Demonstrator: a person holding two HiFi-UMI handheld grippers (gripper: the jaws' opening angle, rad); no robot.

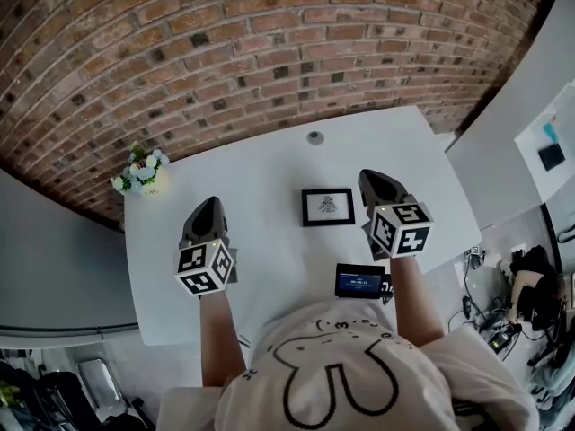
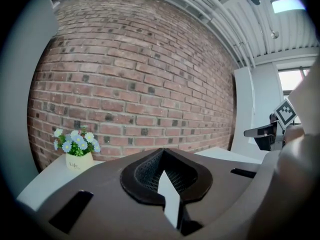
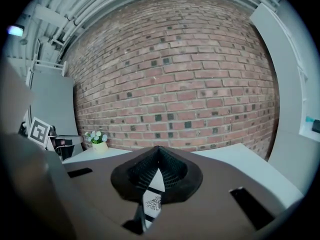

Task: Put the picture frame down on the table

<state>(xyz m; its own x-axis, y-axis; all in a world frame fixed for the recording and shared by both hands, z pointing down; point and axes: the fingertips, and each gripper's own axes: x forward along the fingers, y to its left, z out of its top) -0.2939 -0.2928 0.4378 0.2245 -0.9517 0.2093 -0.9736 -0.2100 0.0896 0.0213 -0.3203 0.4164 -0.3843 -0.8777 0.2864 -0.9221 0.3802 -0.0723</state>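
We count two grippers, one picture frame, one table, one flower pot, one small screen device and one round fitting. The left gripper (image 2: 162,159) has its jaws brought together at the tips with nothing between them; only a sliver of white tabletop shows through the wedge behind the tips. The right gripper (image 3: 158,159) is likewise closed on nothing, and part of the frame's print shows through the gap below its jaws. Each gripper carries one marker cube, two in all. The picture frame (image 1: 328,206), black-edged with a white mat and a dark insect-like figure, lies flat on the white table (image 1: 269,169) between the two grippers. It sits just beside the right one and well apart from the left, and neither grips it. The only container is the pale flower pot (image 1: 146,186), which stands upright at the far left corner of the table and holds a bunch of white and blue flowers (image 1: 139,167) with green leaves. The round fitting (image 1: 314,137) sits in the tabletop near the far edge, by the brick wall (image 1: 269,43). The screen device (image 1: 359,281), dark with a lit display, is at the near edge beside the person's right forearm.
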